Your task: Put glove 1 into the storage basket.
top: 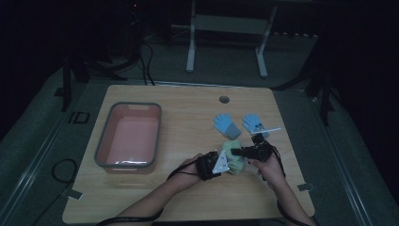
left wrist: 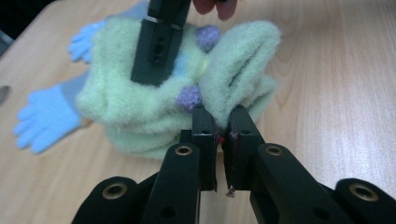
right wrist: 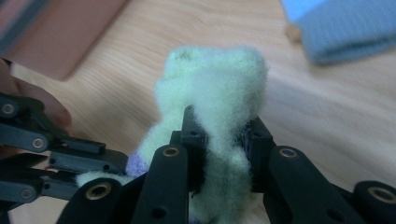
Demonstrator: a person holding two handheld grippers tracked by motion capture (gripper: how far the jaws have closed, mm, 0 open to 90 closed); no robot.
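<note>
A fuzzy pale-green sock [top: 234, 157] with purple dots lies bunched on the wooden table, near its front right. My left gripper [top: 226, 165] comes in from the left and is shut on a fold of the sock [left wrist: 233, 88], with its jaws pinched nearly together on the fabric. From the right, my right gripper [top: 235, 151] is shut on another bunch of the same sock [right wrist: 215, 93], green fluff bulging between and above its jaws. One of its fingers [left wrist: 159, 46] presses into the sock's top in the left gripper view.
Two light-blue gloves [top: 226, 125] [top: 254, 123] lie just behind the sock, one with a white tag. A pink bin with a grey rim [top: 135, 105] stands at the left. A round cable hole [top: 224, 99] sits near the table's far edge.
</note>
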